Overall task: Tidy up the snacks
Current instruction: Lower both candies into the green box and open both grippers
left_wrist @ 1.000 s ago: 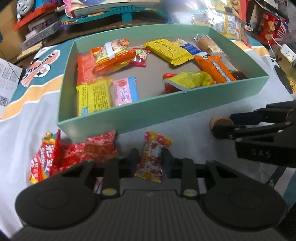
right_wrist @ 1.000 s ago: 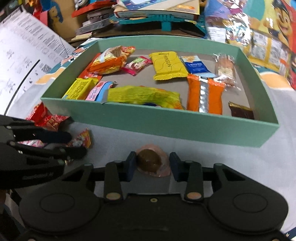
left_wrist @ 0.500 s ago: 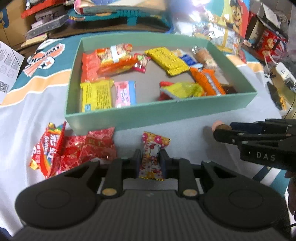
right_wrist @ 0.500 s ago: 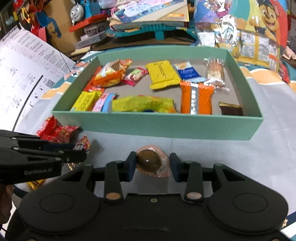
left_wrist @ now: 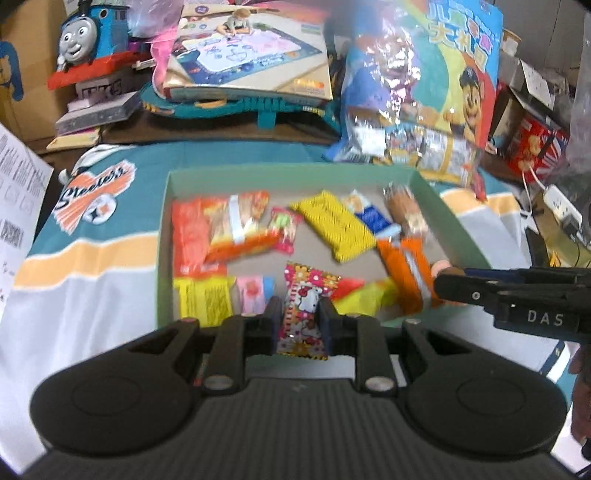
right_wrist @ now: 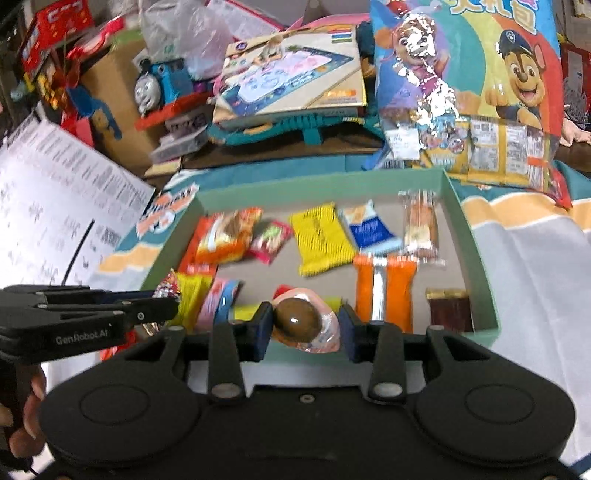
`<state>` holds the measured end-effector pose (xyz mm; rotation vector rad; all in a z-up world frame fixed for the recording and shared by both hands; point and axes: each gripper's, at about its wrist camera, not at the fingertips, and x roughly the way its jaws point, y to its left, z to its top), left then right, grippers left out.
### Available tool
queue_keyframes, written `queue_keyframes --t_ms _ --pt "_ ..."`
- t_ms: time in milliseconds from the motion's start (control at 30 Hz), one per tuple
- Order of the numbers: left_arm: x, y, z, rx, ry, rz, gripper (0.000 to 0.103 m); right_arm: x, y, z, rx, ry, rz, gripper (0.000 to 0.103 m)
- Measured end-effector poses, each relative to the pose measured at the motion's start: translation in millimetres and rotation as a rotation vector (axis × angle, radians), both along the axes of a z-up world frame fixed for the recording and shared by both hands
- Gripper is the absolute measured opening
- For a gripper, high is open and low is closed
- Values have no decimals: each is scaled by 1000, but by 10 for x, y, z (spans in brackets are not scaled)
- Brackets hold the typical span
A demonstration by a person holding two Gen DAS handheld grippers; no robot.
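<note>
Two jaws pairs, two snacks

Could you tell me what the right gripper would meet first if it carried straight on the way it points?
Probably the yellow packet at the box's near edge, just ahead of the brown egg held by the right gripper; depth is unclear.

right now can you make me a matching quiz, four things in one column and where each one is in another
Things:
1. hello kitty candy
2. brown ball snack
3. yellow wafer pack
4. toy train

Places:
A. lying in the green box
B. behind the box, among the clutter
C. in the left hand-held gripper
D. in the right hand-held gripper

Pairs: 1-C, 2-D, 3-A, 4-B
</note>
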<state>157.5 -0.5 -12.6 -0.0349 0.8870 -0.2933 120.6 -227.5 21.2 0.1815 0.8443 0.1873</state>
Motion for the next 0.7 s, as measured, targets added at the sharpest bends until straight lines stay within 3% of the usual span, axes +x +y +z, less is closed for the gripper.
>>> queue_keyframes --t_ms 233,533,567,600,667,700 --pt "322 -70 -66 -18 26 8 21 454 15 -1 52 23 -2 38" --pt "514 -105 -258 -1 71 16 25 756 92 -225 61 61 -9 41" --pt "526 -104 -274 1 71 24 43 774 89 -242 68 66 -10 50" --pt "536 -99 -289 2 73 34 73 787 81 -256 79 69 -11 60" --pt "525 -81 -311 14 55 65 98 780 54 -268 92 65 -19 94" --pt "512 -75 -315 22 46 75 100 765 41 -268 93 57 -24 96"
